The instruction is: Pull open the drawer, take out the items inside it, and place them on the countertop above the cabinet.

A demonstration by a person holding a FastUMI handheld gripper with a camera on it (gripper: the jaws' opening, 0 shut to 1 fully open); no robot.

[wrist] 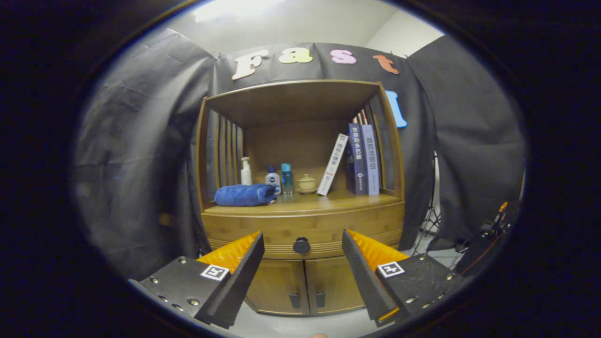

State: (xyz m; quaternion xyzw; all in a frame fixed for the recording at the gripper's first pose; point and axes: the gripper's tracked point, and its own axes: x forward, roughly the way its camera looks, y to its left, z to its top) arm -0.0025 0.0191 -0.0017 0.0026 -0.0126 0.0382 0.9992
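Observation:
A bamboo cabinet stands ahead of me with its drawer (263, 227) shut; a round dark knob (301, 245) sits at the drawer's middle. The knob lies beyond and between my two fingers, some way off. My gripper (303, 249) is open, with nothing between the fingers. Above the drawer is the countertop (324, 199), which carries a rolled blue towel (244, 195), a white pump bottle (245, 172), a small white bottle with a blue cap (272, 179), a clear blue bottle (286, 179), a small lidded pot (307, 183) and several books (359, 157). The drawer's contents are hidden.
Two lower cabinet doors with small dark handles (306, 299) sit under the drawer. Black cloth walls close in on both sides and behind. A tripod leg (429, 218) and some dark equipment (493, 230) stand at the right of the cabinet. Pale floor lies below.

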